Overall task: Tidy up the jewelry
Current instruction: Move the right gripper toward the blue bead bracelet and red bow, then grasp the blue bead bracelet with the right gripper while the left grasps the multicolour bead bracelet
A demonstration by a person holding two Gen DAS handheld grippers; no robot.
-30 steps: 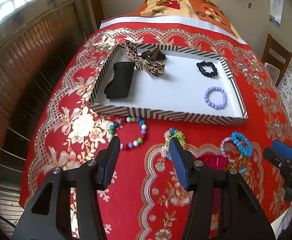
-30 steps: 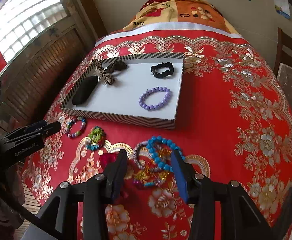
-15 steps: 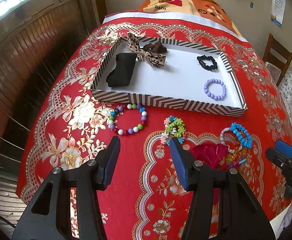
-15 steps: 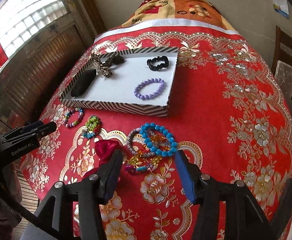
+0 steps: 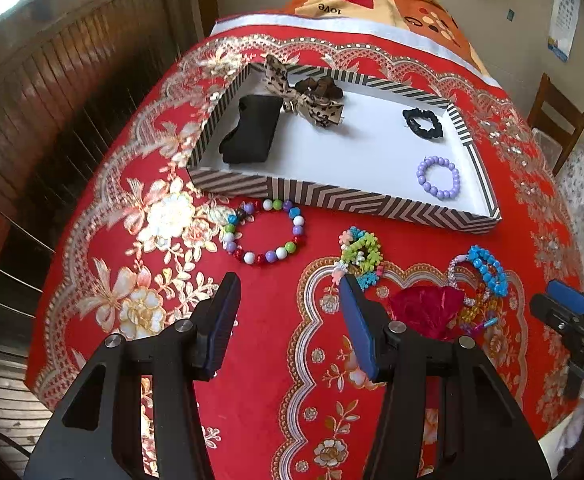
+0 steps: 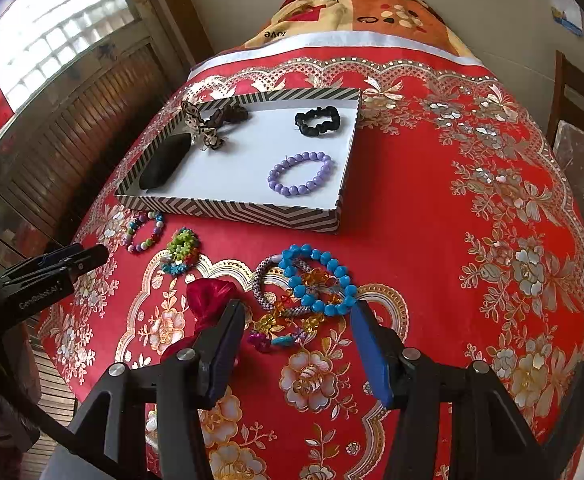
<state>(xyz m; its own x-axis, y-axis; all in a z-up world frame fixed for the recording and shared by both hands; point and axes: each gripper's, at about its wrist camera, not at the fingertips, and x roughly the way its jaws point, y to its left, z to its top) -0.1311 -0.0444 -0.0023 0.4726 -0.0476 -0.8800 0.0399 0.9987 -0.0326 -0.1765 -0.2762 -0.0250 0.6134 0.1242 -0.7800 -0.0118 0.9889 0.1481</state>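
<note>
While the right gripper (image 6: 297, 340) hung over the red floral tablecloth (image 6: 431, 216), its jaws had just been spreading and stood apart, gripping nothing. The tangled heap of beaded bracelets lay just ahead of its tips, topped by a glossy turquoise round-bead bracelet (image 6: 317, 280) lying flat, a woven lilac bead-rope bangle (image 6: 266, 288) partly under it. This gripper looked the nearer hand for that heap. The left gripper (image 5: 288, 312), likewise released and empty, sat closer to the multicoloured round-bead bracelet (image 5: 266, 236). Beyond both, the shallow white tray with chevron-striped walls (image 6: 232, 210) already held a smooth lilac bead bracelet (image 6: 299, 174) and a black fabric scrunchie (image 6: 317, 120).
</note>
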